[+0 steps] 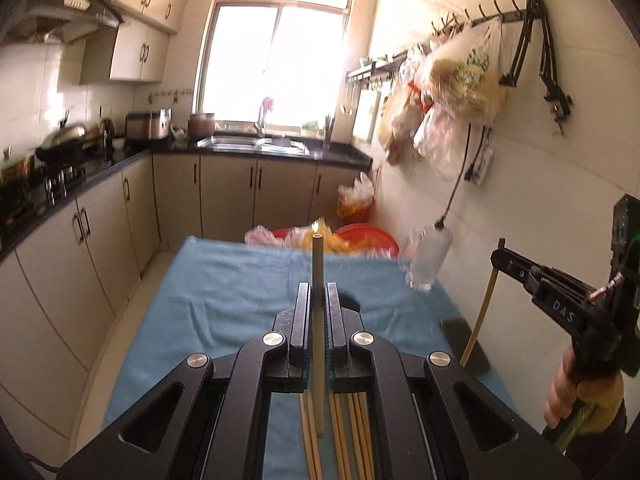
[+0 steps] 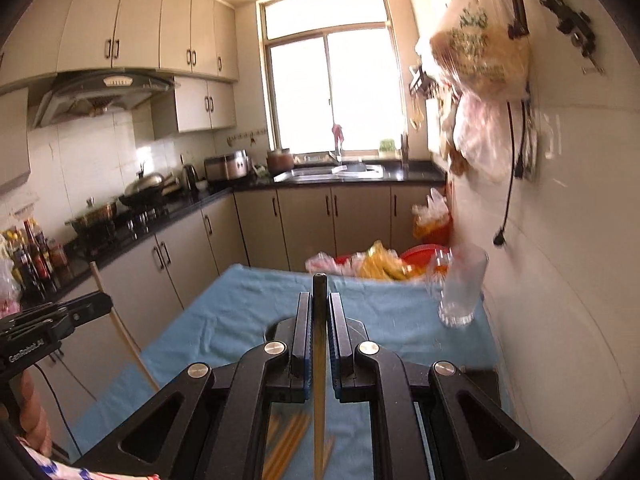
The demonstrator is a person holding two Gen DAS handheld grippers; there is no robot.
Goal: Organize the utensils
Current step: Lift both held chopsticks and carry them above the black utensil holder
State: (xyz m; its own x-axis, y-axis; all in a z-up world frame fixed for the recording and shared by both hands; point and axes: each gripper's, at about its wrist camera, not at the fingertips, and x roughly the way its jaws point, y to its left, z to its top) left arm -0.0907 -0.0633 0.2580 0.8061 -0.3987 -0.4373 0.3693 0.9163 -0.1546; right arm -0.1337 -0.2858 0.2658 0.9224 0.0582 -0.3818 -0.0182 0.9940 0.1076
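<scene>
Reference landmark: the blue cloth (image 1: 224,300) covering the table.

Left gripper (image 1: 319,292): jaws closed almost fully, clamping one chopstick (image 1: 318,320). The stick passes lengthwise between the fingers, its tip projecting beyond them above the far half of the cloth. In the right wrist view the same unit (image 2: 90,306) appears off the left edge of the cloth, with its chopstick (image 2: 120,328) slanting down toward that edge. The hand (image 2: 34,416) carrying it shows at the lower left.

Right gripper (image 2: 320,304): jaws closed almost fully, clamping a second chopstick (image 2: 319,380). The stick runs along the finger axis, its dark tip protruding just past the fingertips. In the left wrist view this unit (image 1: 500,258) stands off the right edge of the cloth; its chopstick (image 1: 480,320) hangs down from the jaws. The holding hand (image 1: 568,392) grips the handle below.

Loose chopsticks (image 1: 352,436): a bundle lies flat on the near part of the cloth, beneath the left gripper body.

Glass (image 2: 460,292): upright, clear, blurred, at the far right corner of the cloth.

Dark flat object (image 1: 466,344): lies on the right edge of the cloth; type cannot be determined
</scene>
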